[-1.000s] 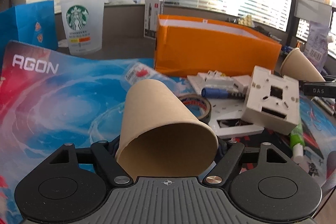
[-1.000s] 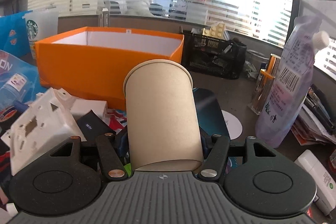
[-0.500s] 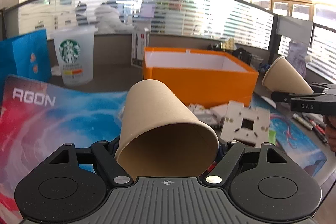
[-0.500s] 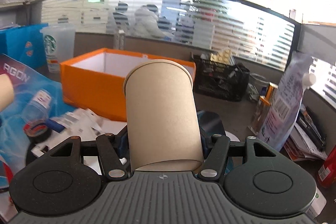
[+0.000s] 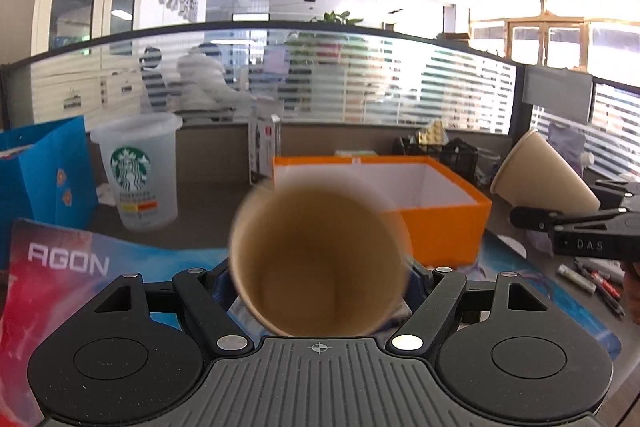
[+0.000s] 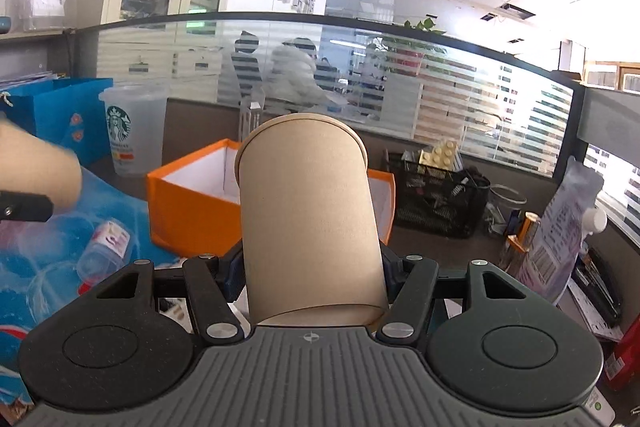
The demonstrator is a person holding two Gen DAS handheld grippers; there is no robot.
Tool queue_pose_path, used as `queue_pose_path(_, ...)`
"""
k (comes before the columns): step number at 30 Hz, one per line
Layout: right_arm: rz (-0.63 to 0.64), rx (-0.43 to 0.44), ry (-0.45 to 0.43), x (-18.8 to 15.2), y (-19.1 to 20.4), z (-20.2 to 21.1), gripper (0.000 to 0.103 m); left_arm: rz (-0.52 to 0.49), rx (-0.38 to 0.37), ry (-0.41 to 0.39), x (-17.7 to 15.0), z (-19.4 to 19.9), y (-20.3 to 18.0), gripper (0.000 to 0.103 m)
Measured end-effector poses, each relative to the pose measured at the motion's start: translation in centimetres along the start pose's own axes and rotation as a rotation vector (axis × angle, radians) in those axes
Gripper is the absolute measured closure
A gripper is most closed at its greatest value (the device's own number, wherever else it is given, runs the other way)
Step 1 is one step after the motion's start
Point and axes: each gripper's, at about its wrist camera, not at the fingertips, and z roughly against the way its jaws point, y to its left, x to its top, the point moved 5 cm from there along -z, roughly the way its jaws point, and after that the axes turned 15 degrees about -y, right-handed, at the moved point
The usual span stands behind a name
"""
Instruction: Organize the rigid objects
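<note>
Left wrist view: left gripper (image 5: 320, 291) clamped on a blurred paper cup (image 5: 320, 259), mouth facing the lens. Behind, orange box (image 5: 448, 223), open; Starbucks cup (image 5: 138, 171) left. Right wrist view: right gripper (image 6: 312, 275) gripping a second paper cup (image 6: 308, 223), base forward, before the same box (image 6: 188, 207).
</note>
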Motion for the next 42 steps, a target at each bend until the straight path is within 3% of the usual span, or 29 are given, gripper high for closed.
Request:
queue_pose_path(7,0.009,0.002,-0.007,0.6,0.3,-0.9,0.045,0.018,-0.007,0.026,-0.7,-1.9,0.3,0.029)
queue_pose_path(8,0.01,0.002,-0.002,0.4,0.3,-1.0,0.046,0.027,-0.003,0.046,-1.3,-2.2,0.5,0.032)
queue_pose_path(10,0.01,0.003,0.006,-0.1,0.5,-1.2,0.046,0.068,-0.006,0.098,-2.8,-2.8,1.1,0.051)
queue_pose_path(12,0.008,0.006,0.018,-0.5,0.6,-1.3,0.046,0.137,-0.016,0.14,-4.0,-2.9,2.3,0.051)
queue_pose_path(14,0.009,-0.001,0.024,-0.9,0.6,-1.4,0.046,0.175,0.006,0.11,-4.1,-1.7,4.0,0.039)
queue_pose_path(15,0.011,-0.005,0.025,-1.1,0.6,-1.4,0.046,0.173,0.035,0.089,-4.1,-0.7,5.1,0.02)
queue_pose_path(16,0.013,-0.008,0.025,-1.2,0.5,-1.3,0.046,0.166,0.071,0.07,-4.1,0.3,6.3,0.009)
queue_pose_path(18,0.01,-0.006,0.026,-1.3,0.5,-1.2,0.046,0.152,0.15,0.039,-4.0,2.3,8.9,0.009)
queue_pose_path(22,-0.009,-0.004,0.033,-1.9,0.5,-1.9,0.046,0.201,0.283,0.065,-5.2,5.4,13.3,0.006)
queue_pose_path(25,-0.039,0.005,0.038,-2.4,0.9,-2.5,0.046,0.223,0.189,0.144,-7.2,6.9,12.5,0.005)
queue_pose_path(28,-0.033,0.022,0.041,-2.8,1.8,-2.7,0.046,0.121,0.174,0.181,-9.5,8.8,10.1,0.0)
queue_pose_path(30,-0.029,0.027,0.046,-2.9,2.1,-2.8,0.046,0.083,0.147,0.105,-10.3,10.1,9.0,0.0)
queue_pose_path(35,-0.036,0.024,0.046,-2.9,2.0,-3.0,0.046,0.014,0.173,0.007,-11.3,9.8,7.4,0.0)
queue_pose_path(40,-0.034,0.029,0.038,-2.7,2.0,-2.6,0.045,0.025,0.196,0.004,-10.9,7.5,7.6,0.0)
queue_pose_path(42,-0.042,0.029,0.042,-3.0,1.8,-2.6,0.045,0.014,0.211,-0.031,-11.2,7.0,7.6,0.0)
